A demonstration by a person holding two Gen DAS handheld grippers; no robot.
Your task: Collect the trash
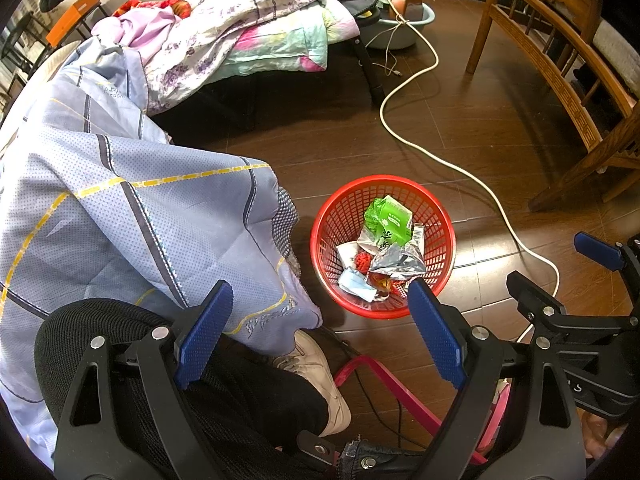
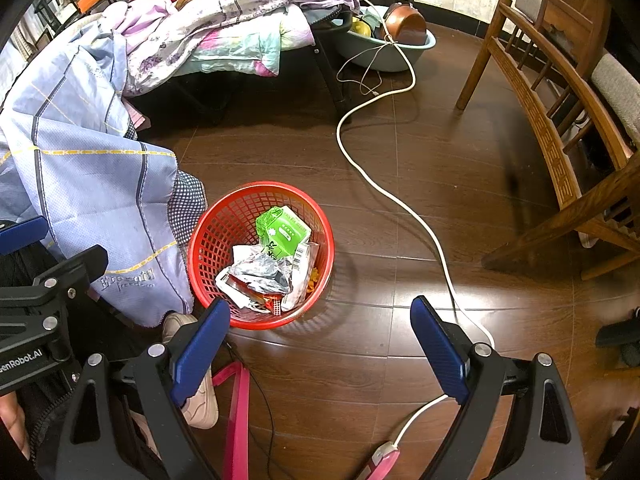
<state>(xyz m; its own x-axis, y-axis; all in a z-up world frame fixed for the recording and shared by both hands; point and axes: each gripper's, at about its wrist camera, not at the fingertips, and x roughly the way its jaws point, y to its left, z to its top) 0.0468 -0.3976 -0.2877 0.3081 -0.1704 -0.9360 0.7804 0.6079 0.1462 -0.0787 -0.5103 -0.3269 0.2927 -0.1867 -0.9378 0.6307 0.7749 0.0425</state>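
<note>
Both grippers, left (image 1: 320, 328) and right (image 2: 320, 344), gape wide and empty above the floor; trash (image 1: 384, 252) sits in red basket (image 1: 332, 216), so likely just check the floor for strays.

Black gripper (image 1: 320, 332) frames, blue textured pads, silver screws, white shoe (image 1: 320, 376)

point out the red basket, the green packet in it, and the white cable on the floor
red basket (image 2: 208, 236): right wrist view, on its bare left inner wall.
green packet (image 2: 282, 230): right wrist view, on its printed front face.
white cable (image 2: 400, 202): right wrist view, on the stretch crossing the floor beside the basket.
</note>
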